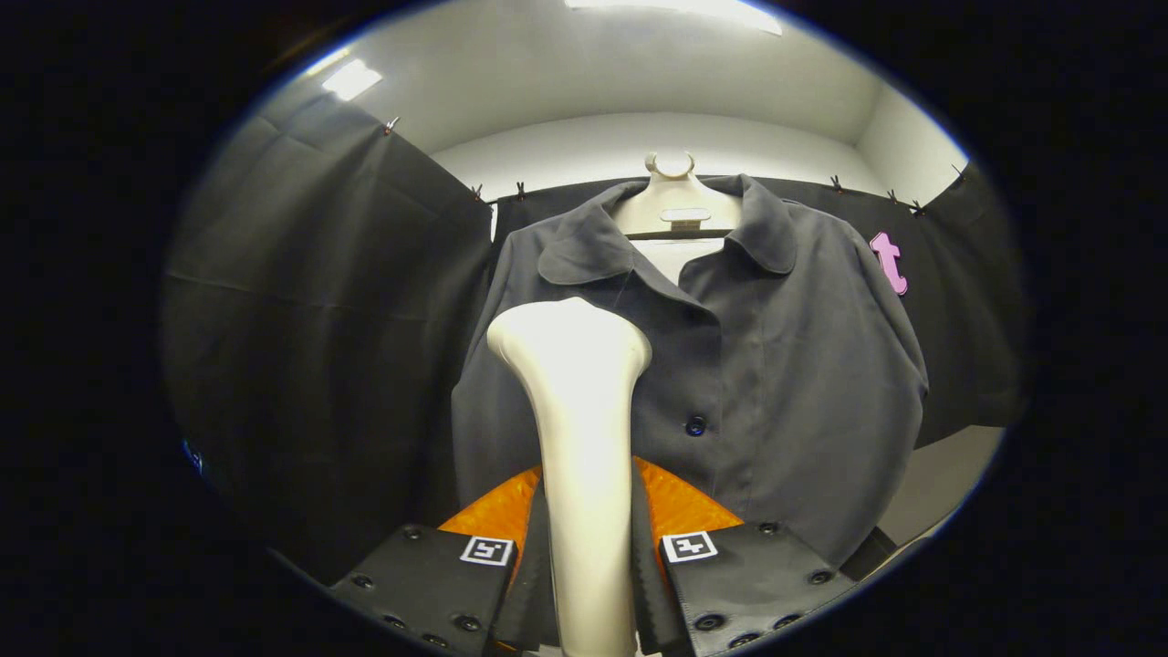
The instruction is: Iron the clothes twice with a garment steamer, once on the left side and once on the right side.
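The cream garment steamer [584,456] is clamped by its handle in the claw [589,575], both black fingers [438,575] being pressed against its sides. Its wide head is raised ahead of the fingers, against the left chest of a dark grey shirt [785,365]. The shirt is hung on a pale hanger [675,205], buttoned, with one dark button [695,425] seen just beside the steamer's neck. Black cloth [319,319] is hung behind

A cream hanger [673,205] up on the booth wall carries the grey shirt [776,383], which hangs buttoned, collar spread open.
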A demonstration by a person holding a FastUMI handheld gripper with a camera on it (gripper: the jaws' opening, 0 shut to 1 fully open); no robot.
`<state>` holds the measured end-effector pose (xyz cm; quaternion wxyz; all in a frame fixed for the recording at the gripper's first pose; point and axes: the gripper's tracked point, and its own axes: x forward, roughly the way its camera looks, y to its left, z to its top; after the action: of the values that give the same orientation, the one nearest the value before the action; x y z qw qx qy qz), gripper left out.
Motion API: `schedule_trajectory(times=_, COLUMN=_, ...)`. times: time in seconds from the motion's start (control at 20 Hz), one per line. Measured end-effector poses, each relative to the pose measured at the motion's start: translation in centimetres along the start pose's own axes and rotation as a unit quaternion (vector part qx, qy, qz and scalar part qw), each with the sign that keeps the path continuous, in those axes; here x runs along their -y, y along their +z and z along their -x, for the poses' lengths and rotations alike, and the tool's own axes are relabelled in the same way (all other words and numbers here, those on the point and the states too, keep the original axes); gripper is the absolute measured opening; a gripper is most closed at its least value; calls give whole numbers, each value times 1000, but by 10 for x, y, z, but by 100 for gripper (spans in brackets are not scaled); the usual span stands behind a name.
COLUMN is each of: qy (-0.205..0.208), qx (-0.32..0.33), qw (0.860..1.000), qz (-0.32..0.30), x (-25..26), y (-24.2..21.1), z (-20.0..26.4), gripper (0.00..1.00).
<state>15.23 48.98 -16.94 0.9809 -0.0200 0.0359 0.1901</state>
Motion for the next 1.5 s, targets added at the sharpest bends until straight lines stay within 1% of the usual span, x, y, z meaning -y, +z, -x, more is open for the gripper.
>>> schedule_trajectory(times=0.4, qy=-2, qx=1, qw=1000, qz=18, x=2, y=-4, z=-4, gripper=46)
schedule_trajectory(times=0.7, qy=-6, qx=-24, qw=1000, qz=19, x=11, y=-27, z=9, gripper=46)
schedule_trajectory(times=1.0, qy=-11, qx=-58, qw=998, qz=28, x=12, y=-65, z=25, gripper=46)
schedule_trajectory(times=1.5, qy=-23, qx=-119, qw=993, qz=11, x=12, y=-129, z=54, gripper=46)
